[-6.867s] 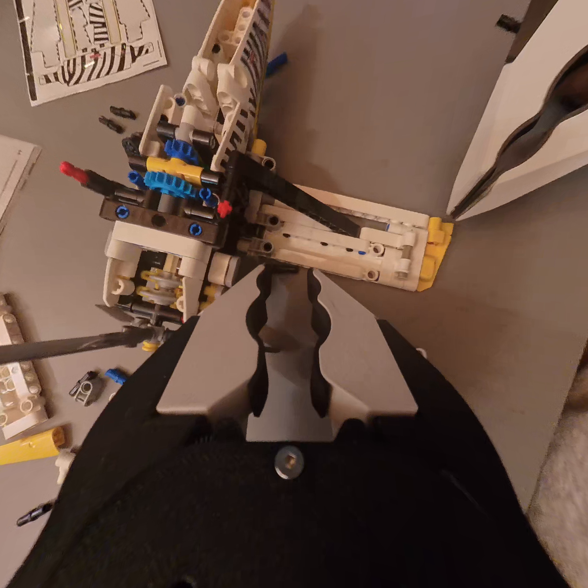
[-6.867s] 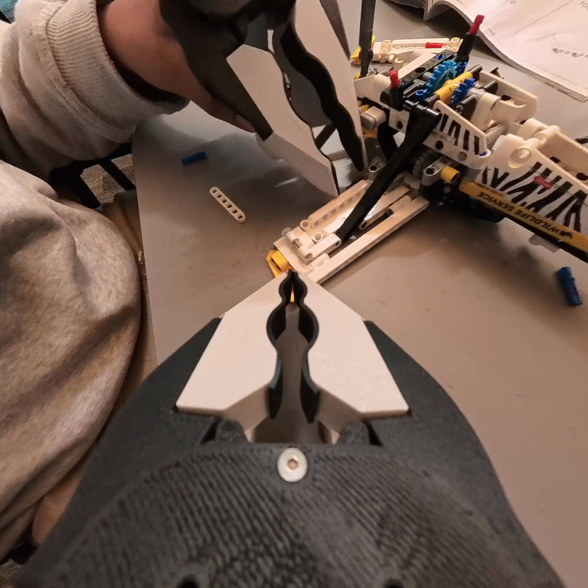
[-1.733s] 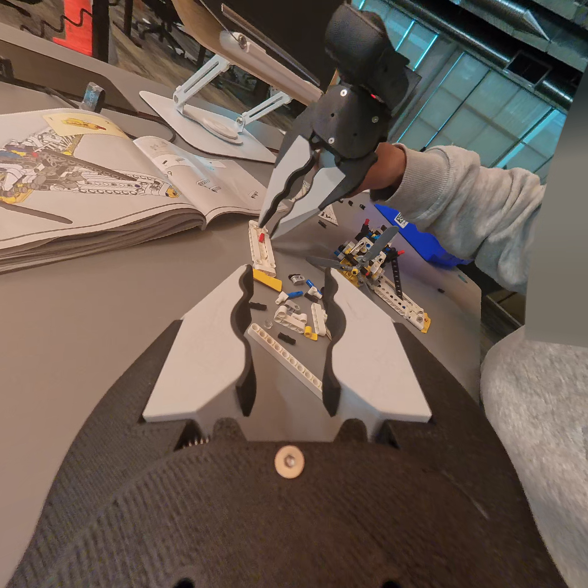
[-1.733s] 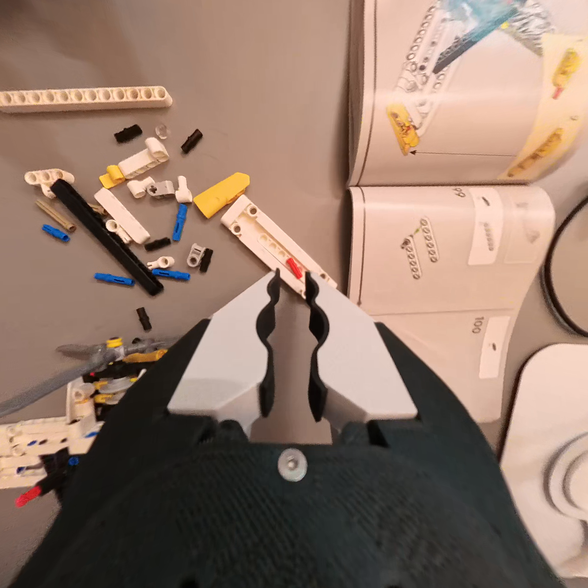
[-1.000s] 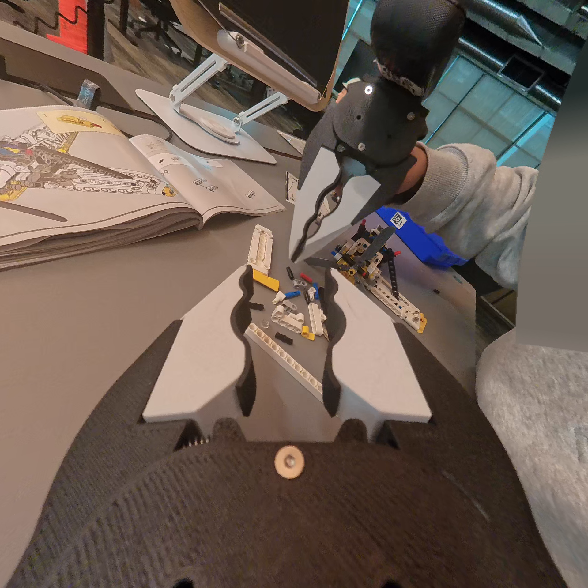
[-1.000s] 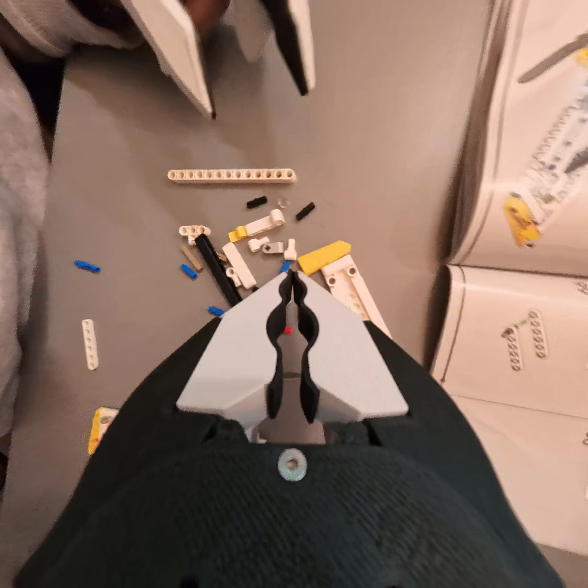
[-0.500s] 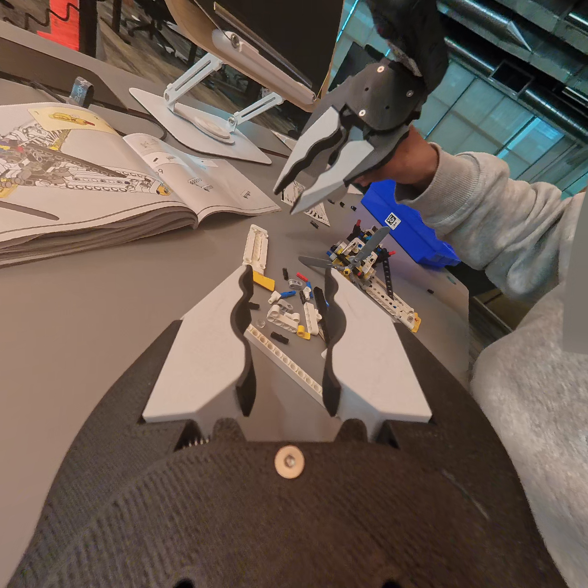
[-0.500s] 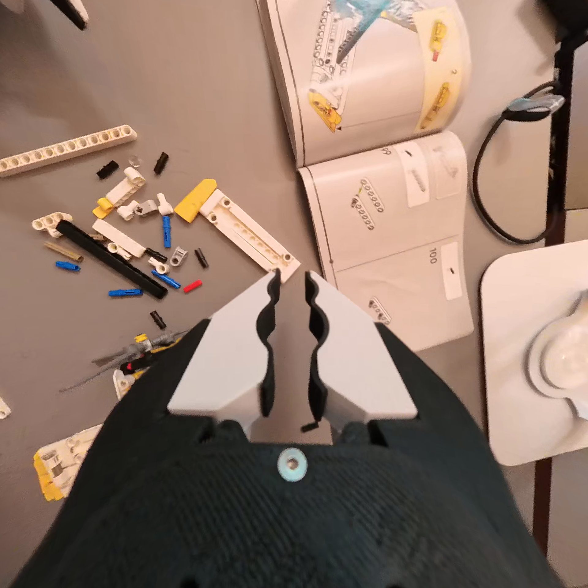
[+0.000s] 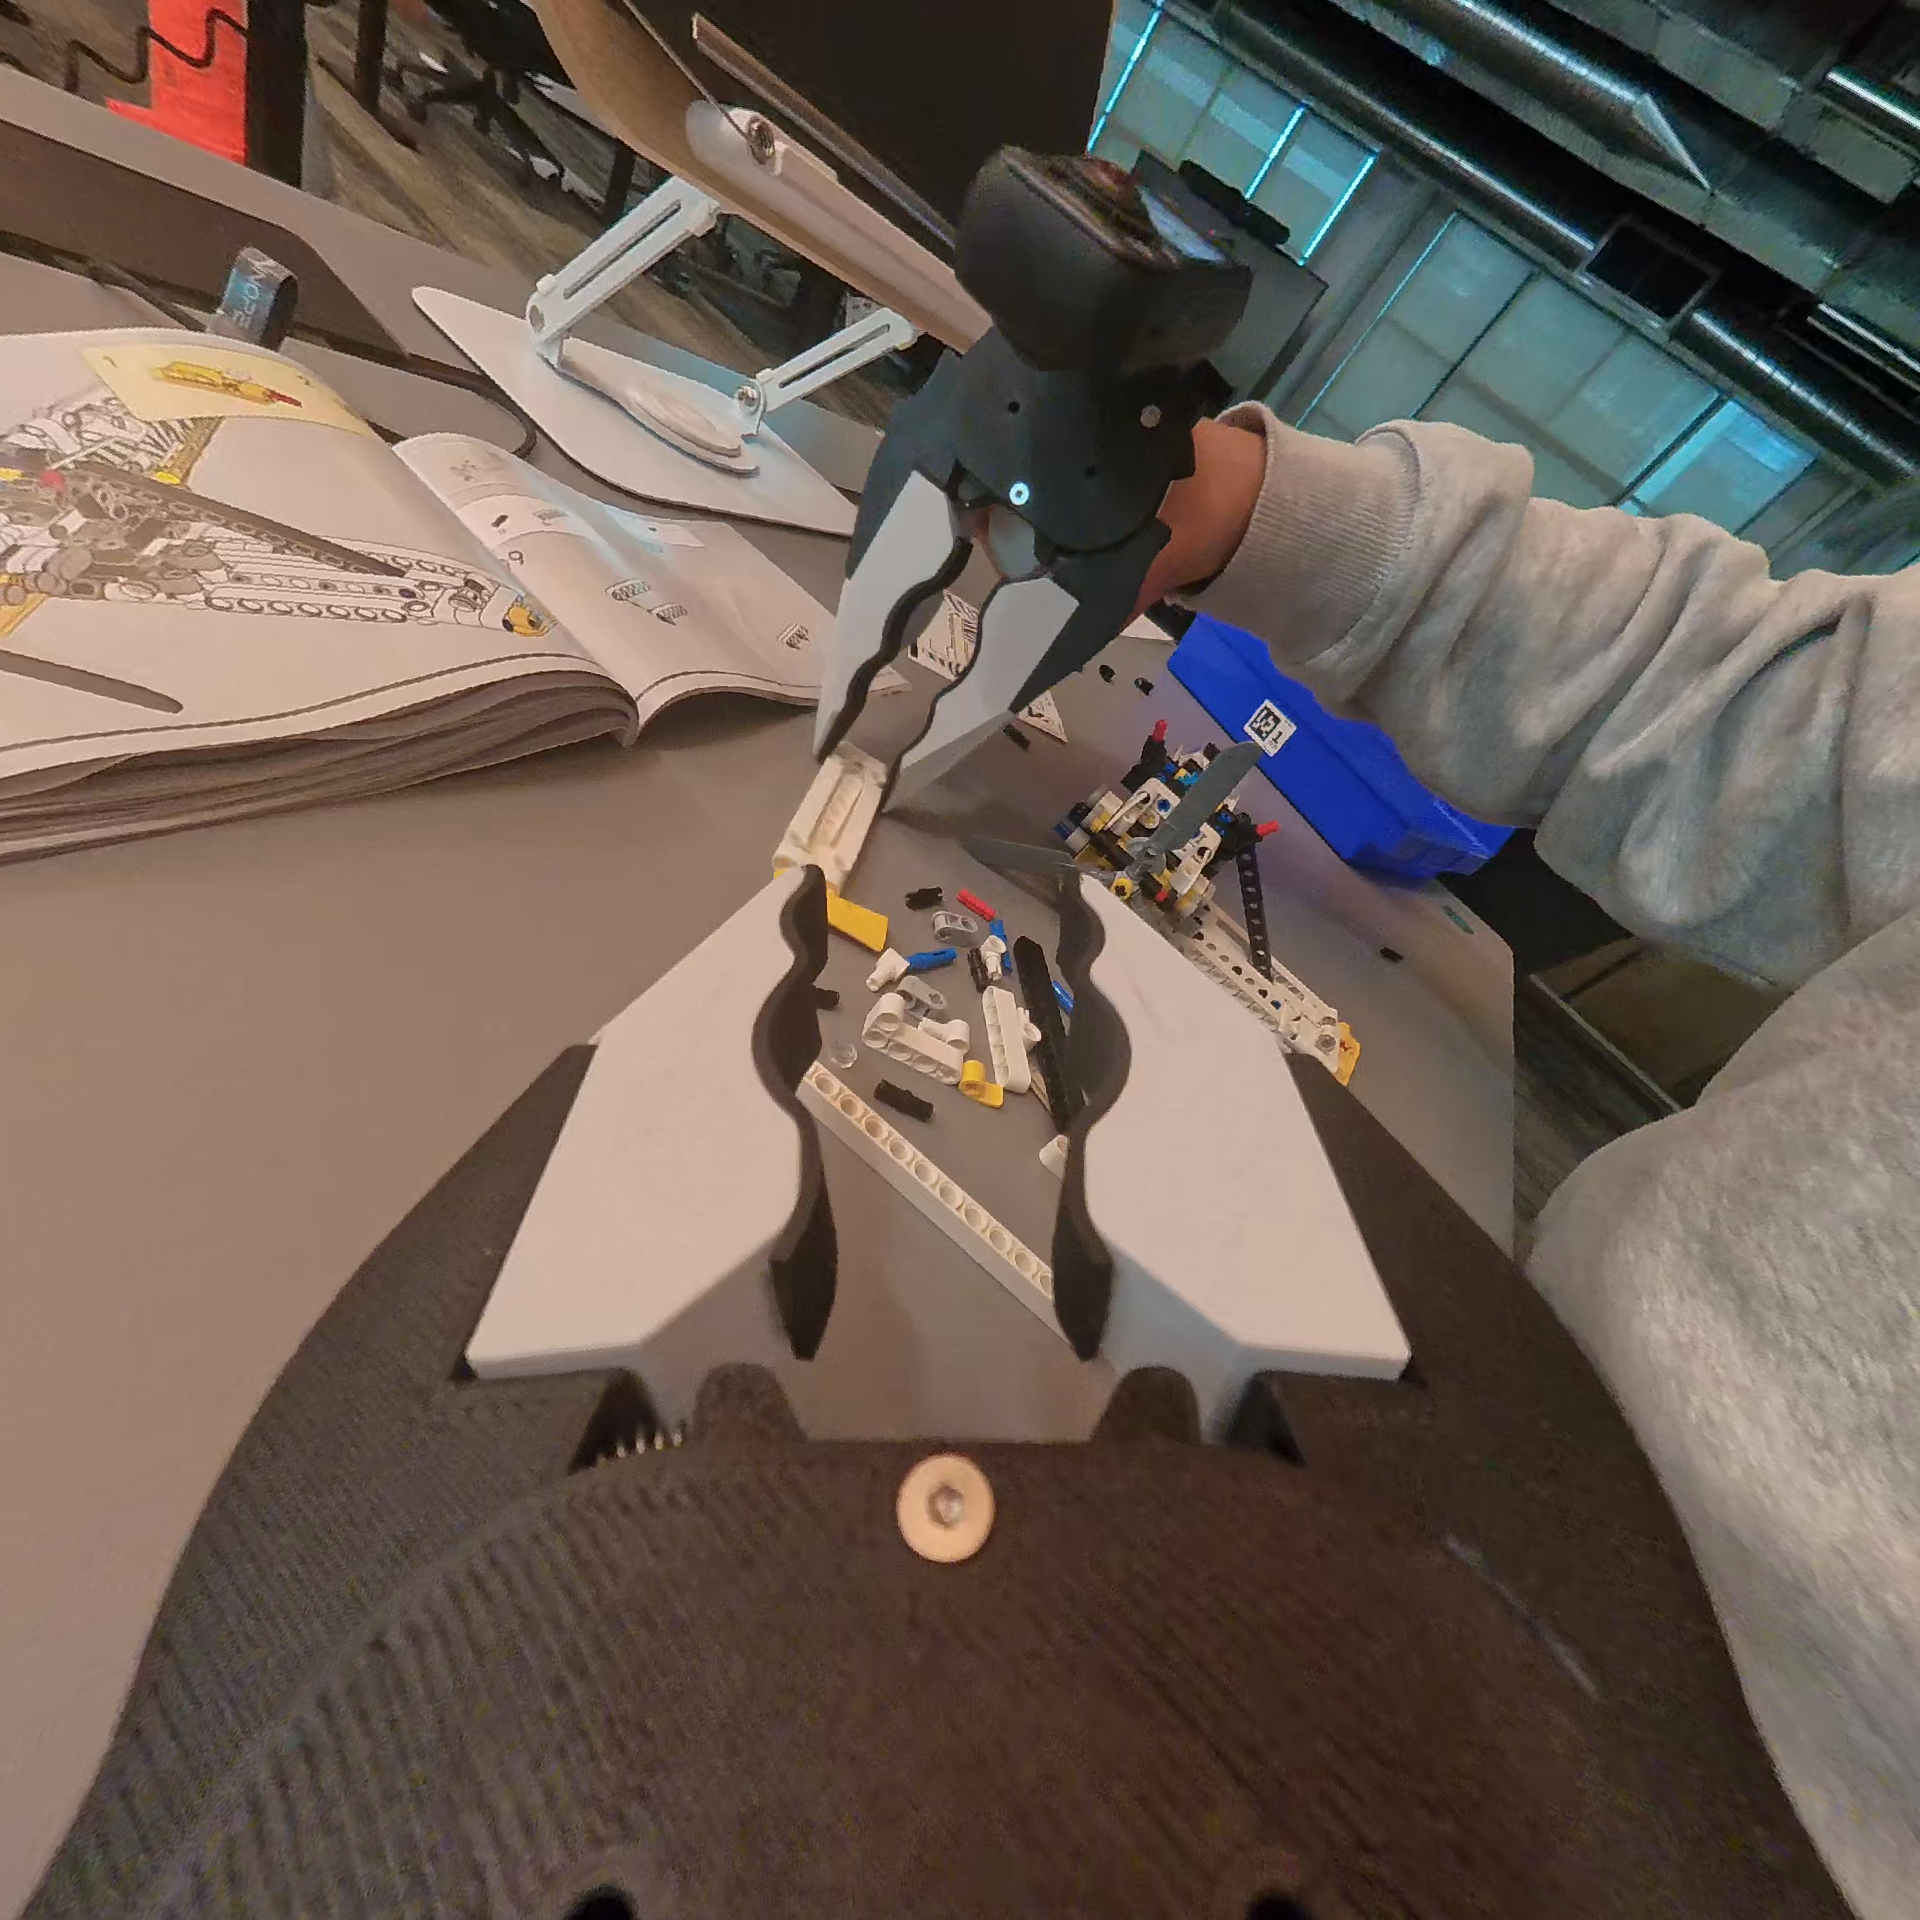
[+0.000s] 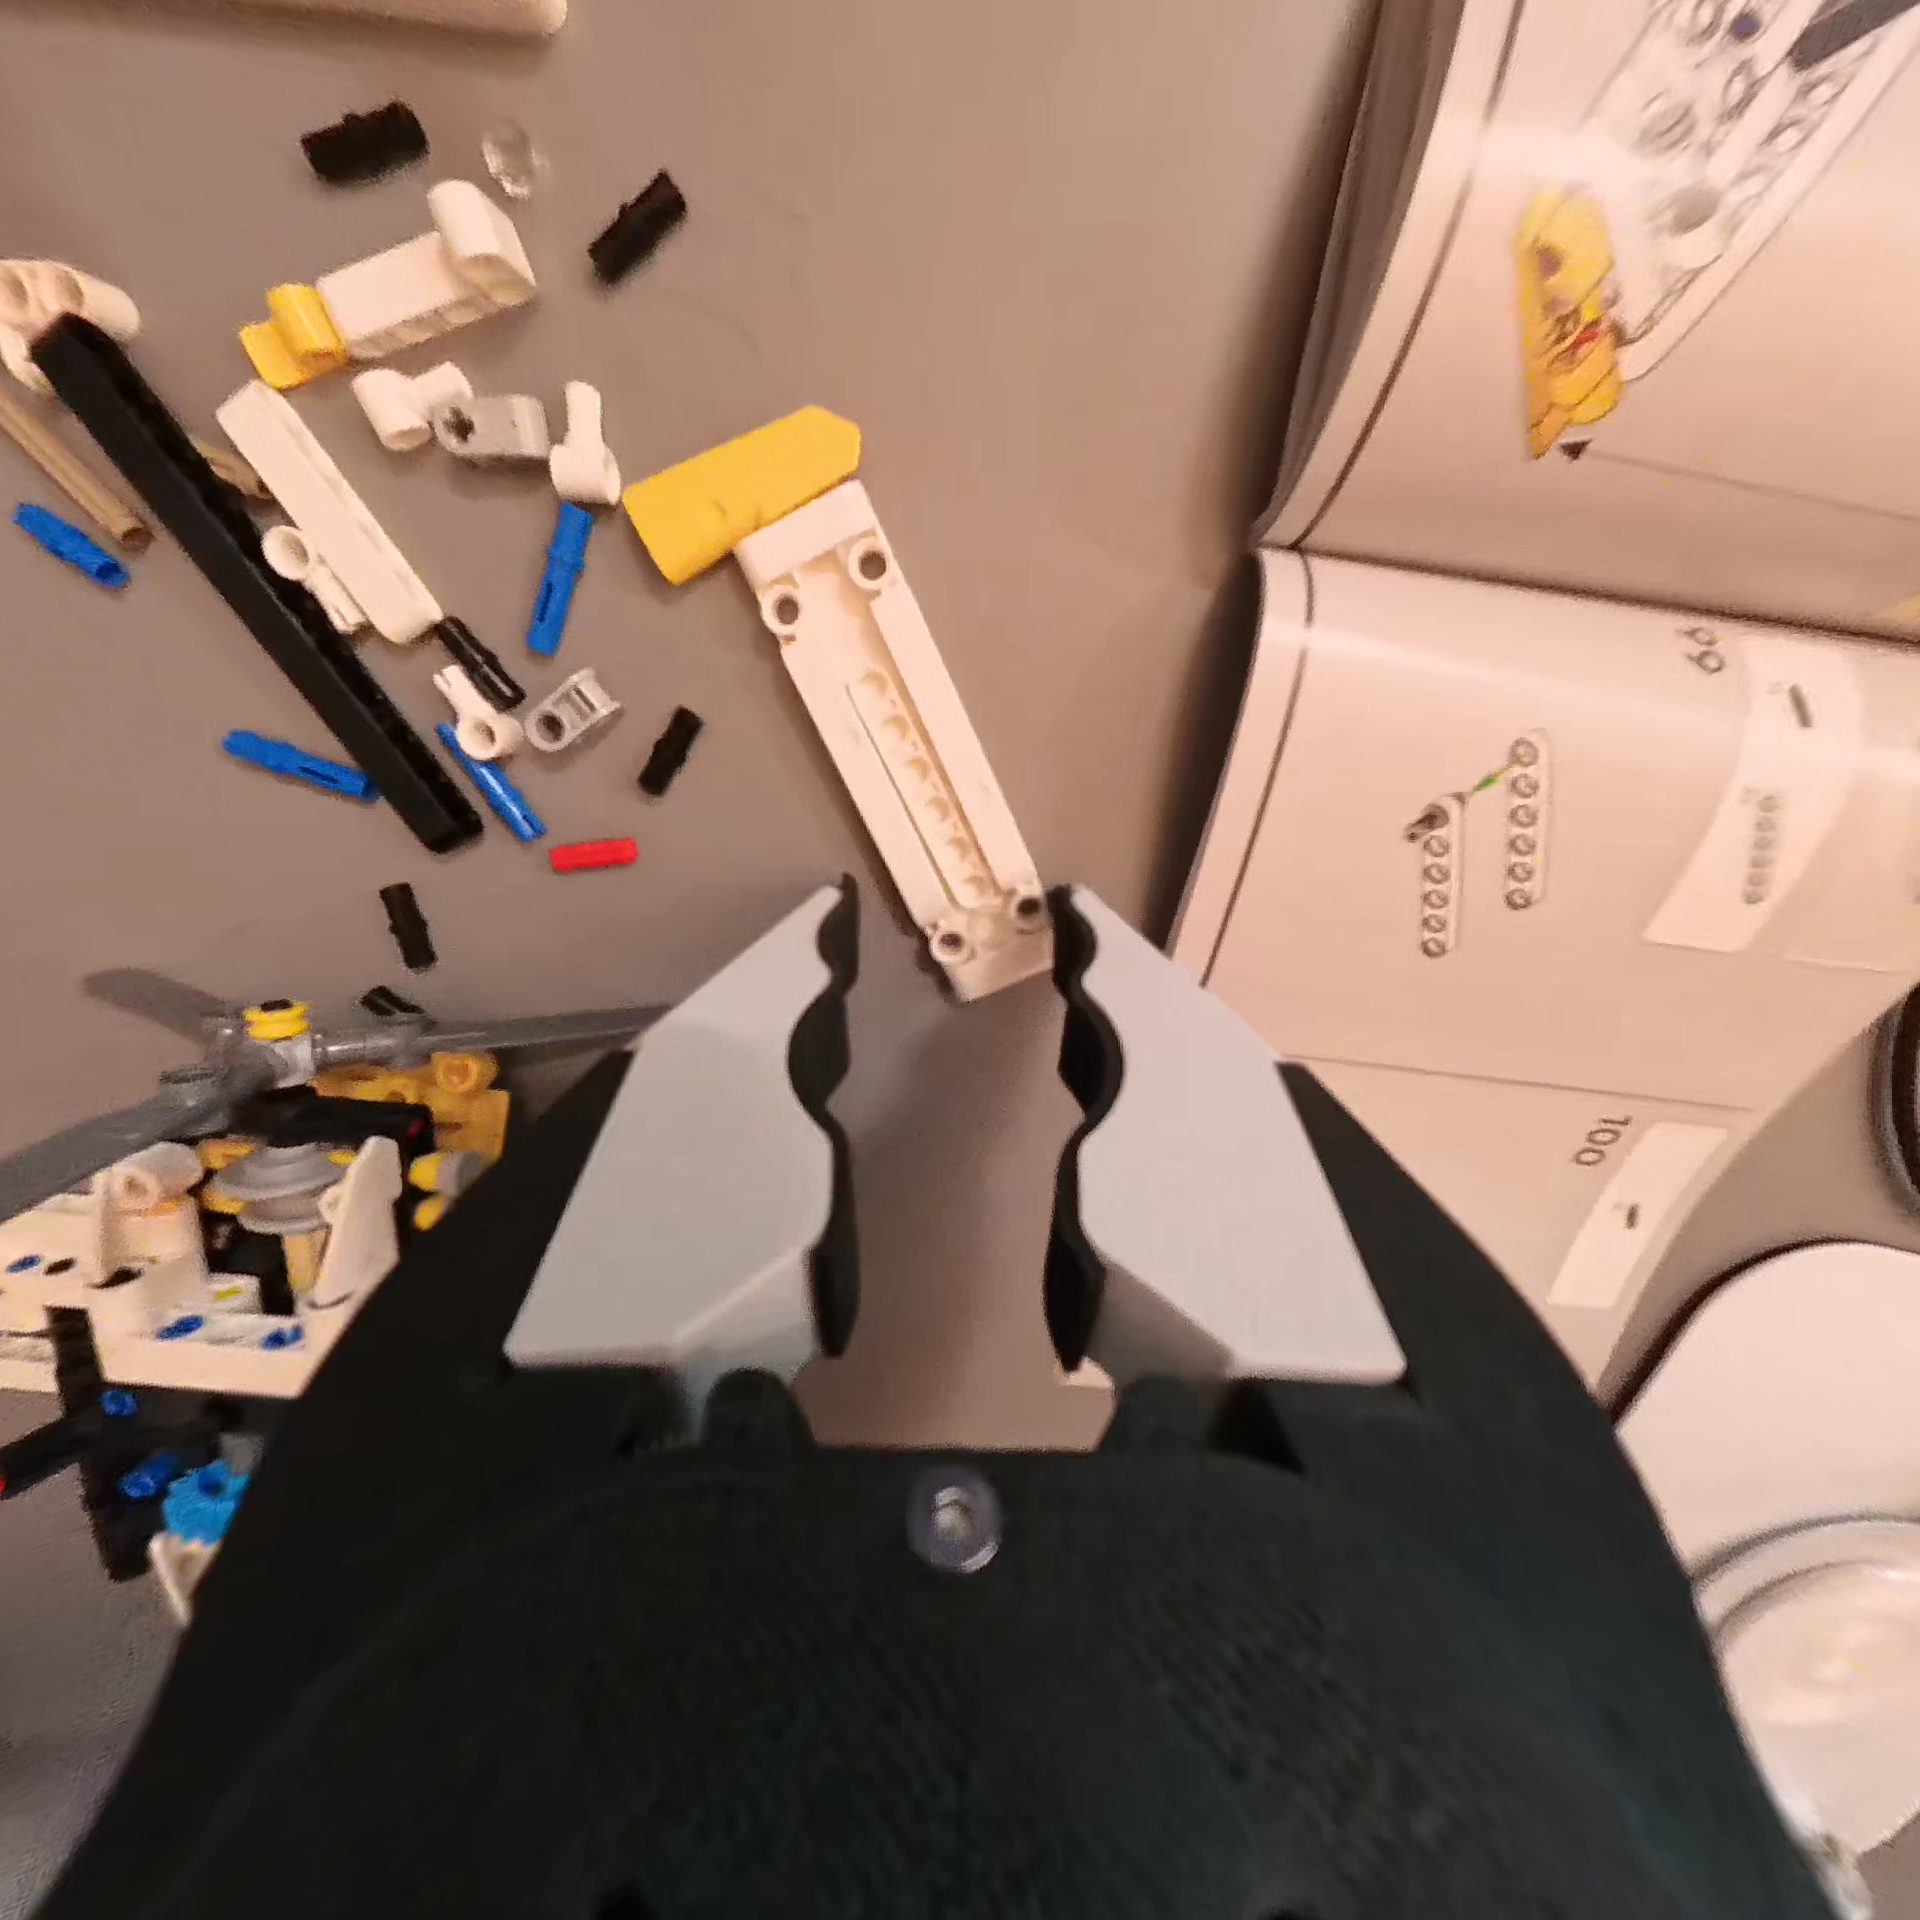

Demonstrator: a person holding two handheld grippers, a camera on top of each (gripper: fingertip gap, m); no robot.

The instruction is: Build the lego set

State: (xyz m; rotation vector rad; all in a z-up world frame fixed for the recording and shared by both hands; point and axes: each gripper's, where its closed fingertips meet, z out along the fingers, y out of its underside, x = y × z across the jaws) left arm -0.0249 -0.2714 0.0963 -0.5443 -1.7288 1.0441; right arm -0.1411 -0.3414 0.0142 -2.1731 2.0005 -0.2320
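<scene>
**a:** ok so your right gripper (image 10: 951, 940) has its jaws spread wide and holds nothing. it's straddling the near end of the long white plastic technic panel with pin holes at both ends (image 10: 894, 748), which lies flat on the smooth grey tabletop (image 10: 935, 312). one fingertip (image 10: 1070, 914) looks to be right against the panel's corner, the other is clear of it. if you close from there i'd guess the panel just pivots on that slick surface and knocks the yellow wedge-shaped plastic piece (image 10: 743, 483) touching its far end.

**b:** and the open instruction booklet with matte paper pages (image 10: 1558, 779) is just beside that finger. could it snag the page edge?

**a:** that's my worry too, you've got very little room on that side. hard glossy plastic against scalloped black rubbery pads might also squirt out if you only catch the corner.

**b:** what about the left gripper (image 9: 940, 904)?

**a:** also wide open and empty, hanging low over the long white holed beam (image 9: 935, 1184) and the scatter of small pins. don't drop it or you'll sweep the little red pin (image 10: 592, 854) and the blue ones around.

**b:** where's the build itself?

**a:** the half-built white, yellow and black helicopter model with thin grey rotor blades (image 10: 239, 1174) sits near the right gripper on the side away from the booklet. those blades look flimsy, so swing wide of them.
</scene>
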